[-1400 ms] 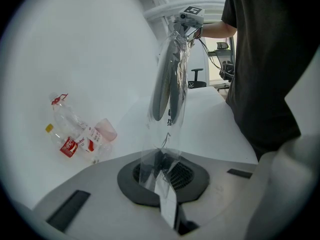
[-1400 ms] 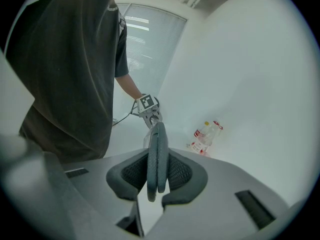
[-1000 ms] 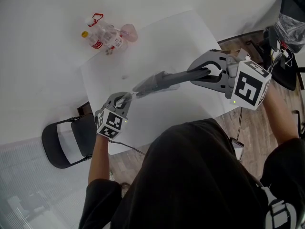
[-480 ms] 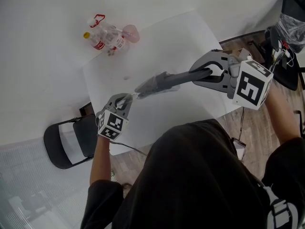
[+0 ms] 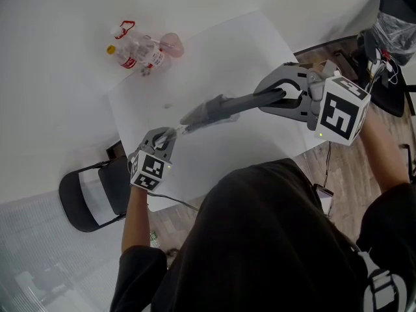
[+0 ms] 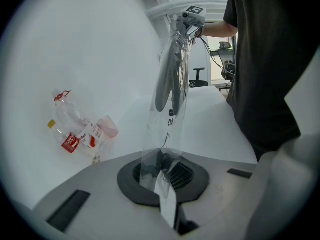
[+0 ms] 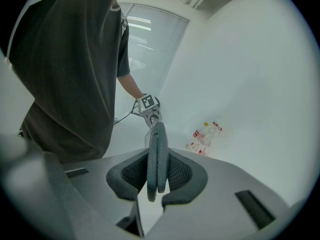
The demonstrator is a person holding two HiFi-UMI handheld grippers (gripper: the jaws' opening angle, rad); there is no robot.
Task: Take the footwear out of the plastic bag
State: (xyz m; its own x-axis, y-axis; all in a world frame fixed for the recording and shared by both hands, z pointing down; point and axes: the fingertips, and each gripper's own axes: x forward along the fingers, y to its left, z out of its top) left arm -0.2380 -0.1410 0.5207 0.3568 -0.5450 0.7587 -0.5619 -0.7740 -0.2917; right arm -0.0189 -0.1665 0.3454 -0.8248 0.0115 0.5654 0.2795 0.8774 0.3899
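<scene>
Footwear (image 5: pixel 222 107) inside clear plastic bag (image 6: pixel 163 134)

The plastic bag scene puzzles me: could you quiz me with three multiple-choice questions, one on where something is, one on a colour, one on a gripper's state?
1. Where is the plastic bag? A crumpled on the floor; B hung on a wall hook; C stretched between the left gripper and the right gripper.
2. What colour is the footwear? A grey; B red; C yellow.
3. What is the left gripper doing? A wide open, empty; B shut on the bag's end; C shut on a cup.
Answers: 1 C, the head view shows it spanning both grippers; 2 A, it looks grey in every view; 3 B, the left gripper view shows its jaws pinching clear plastic.
</scene>
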